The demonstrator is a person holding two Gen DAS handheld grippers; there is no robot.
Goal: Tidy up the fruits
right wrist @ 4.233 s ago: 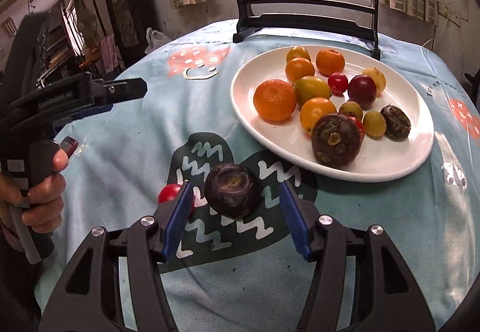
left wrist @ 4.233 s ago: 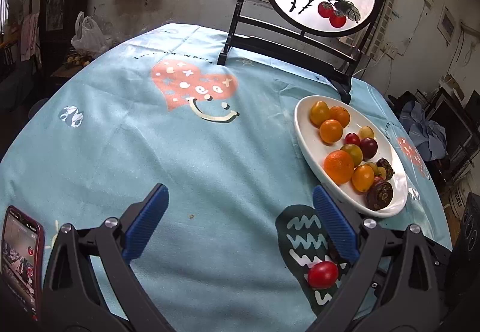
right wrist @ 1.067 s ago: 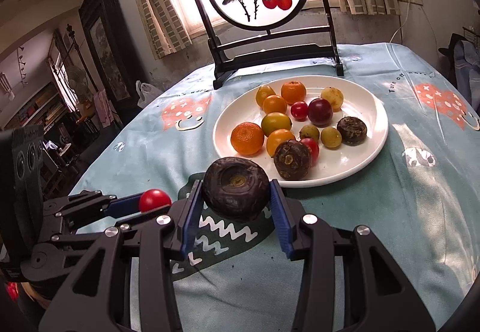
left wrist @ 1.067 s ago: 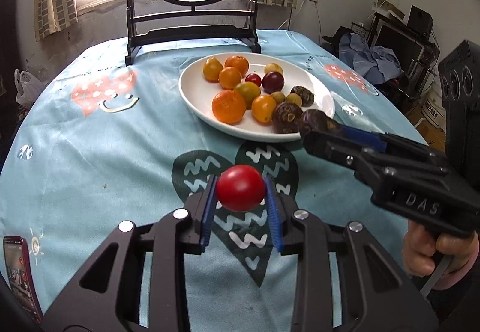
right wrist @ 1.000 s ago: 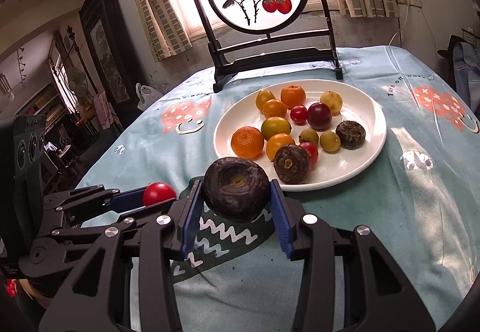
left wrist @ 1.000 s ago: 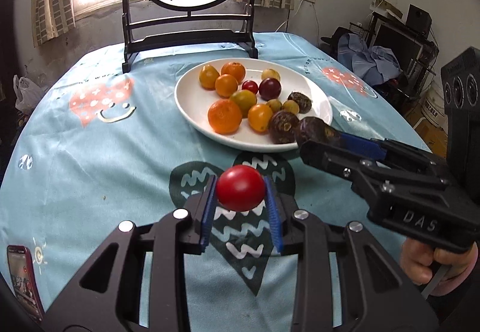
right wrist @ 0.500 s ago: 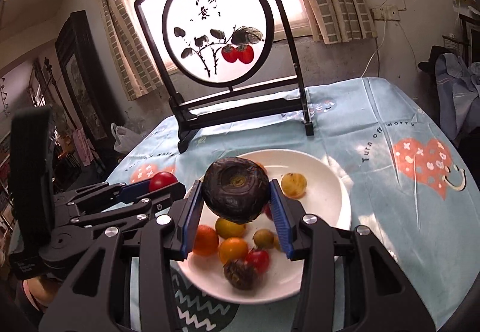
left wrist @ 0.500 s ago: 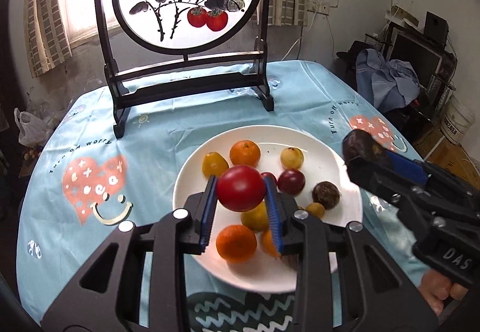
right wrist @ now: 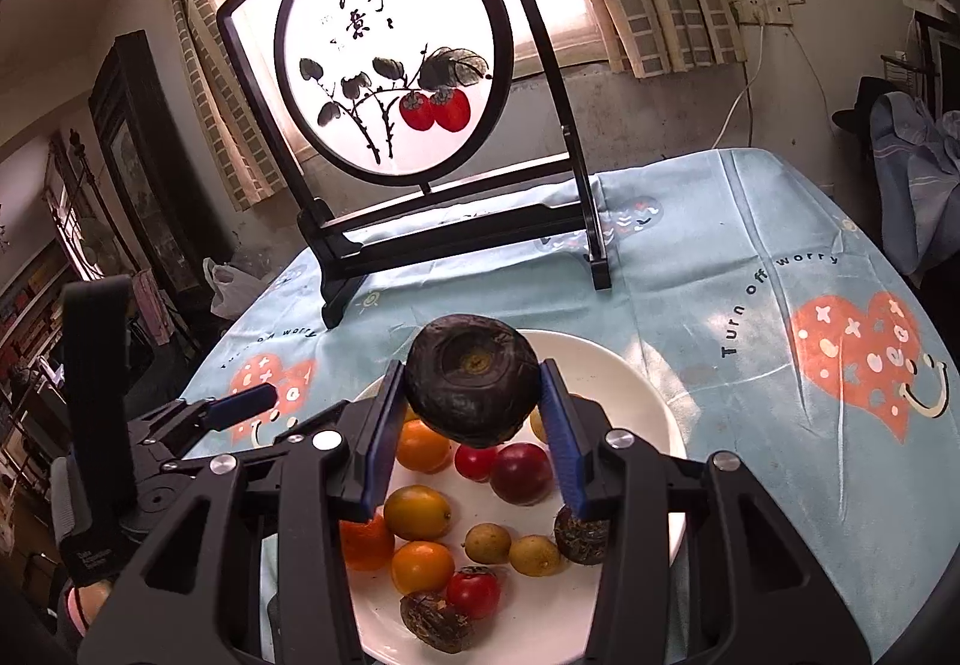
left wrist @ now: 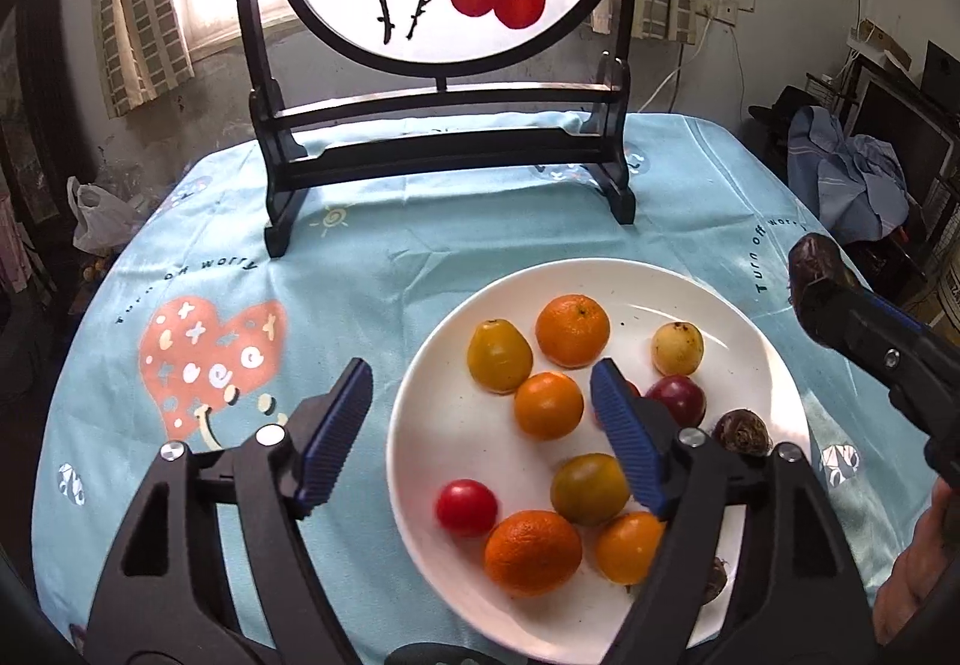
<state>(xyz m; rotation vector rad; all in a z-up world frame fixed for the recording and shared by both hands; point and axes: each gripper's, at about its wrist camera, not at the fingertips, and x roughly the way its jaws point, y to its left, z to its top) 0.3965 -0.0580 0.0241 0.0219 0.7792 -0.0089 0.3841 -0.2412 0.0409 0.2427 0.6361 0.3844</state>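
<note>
A white plate (left wrist: 432, 425) on the blue tablecloth holds several oranges, yellow fruits, plums and dark fruits. My left gripper (left wrist: 480, 374) hovers over the plate's left side. Its jaws are opening, with nothing between the blue pads. A small red tomato (left wrist: 466, 507) lies loose on the plate below them. My right gripper (right wrist: 471, 383) is shut on a dark round fruit (right wrist: 472, 359) above the plate (right wrist: 630, 383). The left wrist view shows that dark fruit (left wrist: 813, 269) at the right edge. The left gripper's blue fingertips (right wrist: 240, 404) show at the left of the right wrist view.
A black stand with a round painted screen (left wrist: 444, 149) rises on the table just behind the plate. The tablecloth (left wrist: 210, 305) runs out to the left. A person's hand (left wrist: 918, 593) grips the right tool. Clothes and furniture crowd the room's right side.
The left jaws have swung apart and the red tomato has dropped from them onto the plate. Both grippers have come forward over the plate. The right one still grips the dark fruit.
</note>
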